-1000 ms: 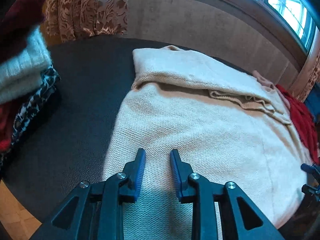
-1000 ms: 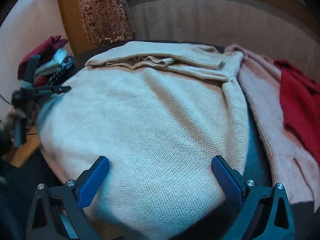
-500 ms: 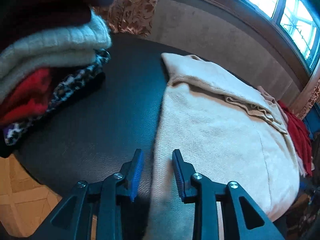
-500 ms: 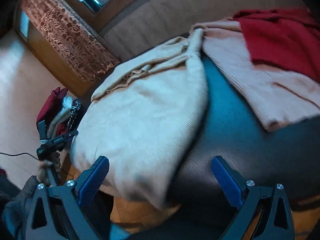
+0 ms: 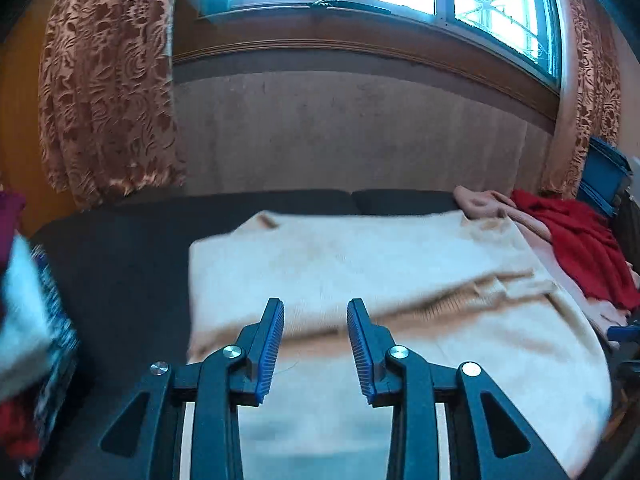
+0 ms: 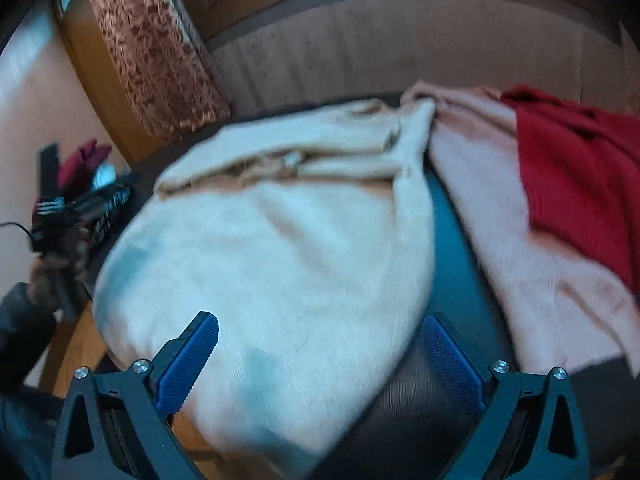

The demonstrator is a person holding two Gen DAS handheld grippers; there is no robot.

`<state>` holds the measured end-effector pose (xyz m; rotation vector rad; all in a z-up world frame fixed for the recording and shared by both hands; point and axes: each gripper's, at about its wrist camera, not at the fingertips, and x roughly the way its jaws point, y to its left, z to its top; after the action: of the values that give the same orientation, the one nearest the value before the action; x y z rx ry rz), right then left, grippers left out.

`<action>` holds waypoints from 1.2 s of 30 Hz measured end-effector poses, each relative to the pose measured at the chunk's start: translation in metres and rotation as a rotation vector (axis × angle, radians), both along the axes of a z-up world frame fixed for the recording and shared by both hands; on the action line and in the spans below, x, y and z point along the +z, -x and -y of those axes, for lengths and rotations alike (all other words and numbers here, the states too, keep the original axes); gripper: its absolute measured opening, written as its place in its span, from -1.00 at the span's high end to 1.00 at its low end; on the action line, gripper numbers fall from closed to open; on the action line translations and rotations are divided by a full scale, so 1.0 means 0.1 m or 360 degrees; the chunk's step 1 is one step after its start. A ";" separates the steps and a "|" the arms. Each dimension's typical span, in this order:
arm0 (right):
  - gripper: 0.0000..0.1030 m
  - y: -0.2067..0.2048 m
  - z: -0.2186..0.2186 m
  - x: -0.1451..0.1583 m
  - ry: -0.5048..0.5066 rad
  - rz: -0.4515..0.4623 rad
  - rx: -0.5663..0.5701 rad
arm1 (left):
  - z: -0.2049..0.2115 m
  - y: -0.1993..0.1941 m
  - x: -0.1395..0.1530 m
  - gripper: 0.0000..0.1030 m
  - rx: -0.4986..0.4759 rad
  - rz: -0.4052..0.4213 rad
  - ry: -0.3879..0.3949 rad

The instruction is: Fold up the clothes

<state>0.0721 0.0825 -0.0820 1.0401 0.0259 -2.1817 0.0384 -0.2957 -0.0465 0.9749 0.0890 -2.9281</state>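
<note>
**Cream sweater half-folded, both grippers empty**

The cream sweater (image 5: 360, 264) lies flat on the dark couch (image 5: 120, 248), sleeves folded across its far end. The left gripper (image 5: 315, 344) hovers over the sweater's left part, jaws partly apart with nothing between them. The right gripper (image 6: 320, 360) hangs above the sweater's near hem, jaws wide apart and empty.

Risks, as judged:
- The near hem overhangs the couch edge; a loose pinch could drag the sweater off.
- The pink garment (image 6: 500, 200) touches the sweater's right shoulder and may be caught in the fold.
- The folded stack (image 5: 24, 320) left of the sweater could be knocked.
</note>
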 end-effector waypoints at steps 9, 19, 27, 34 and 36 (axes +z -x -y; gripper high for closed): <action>-1.00 0.92 0.99 0.12 0.0143 -0.0030 0.0106 | 0.53 0.48 -0.55 0.31 0.0241 0.0311 -0.0242; -1.00 1.60 2.00 -0.15 -0.0023 0.0050 0.0196 | 0.92 0.75 -0.58 0.30 0.0446 0.0320 -0.0170; -1.00 1.92 2.29 -0.11 -0.0110 -0.0003 0.0359 | 0.96 0.98 -0.60 0.29 0.0508 0.0351 -0.0056; -1.00 1.48 1.56 0.24 0.0065 0.0144 0.0423 | 1.16 0.57 -0.36 0.30 0.0436 0.0237 -0.0224; -1.00 1.28 1.12 0.25 0.0177 0.0264 0.0405 | 1.23 0.26 -0.26 0.29 0.0388 0.0197 -0.0235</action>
<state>-0.0556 -0.0297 -0.0574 1.0883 -0.0368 -1.8435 0.0120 -0.4186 -0.0728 1.0770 0.3938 -2.6637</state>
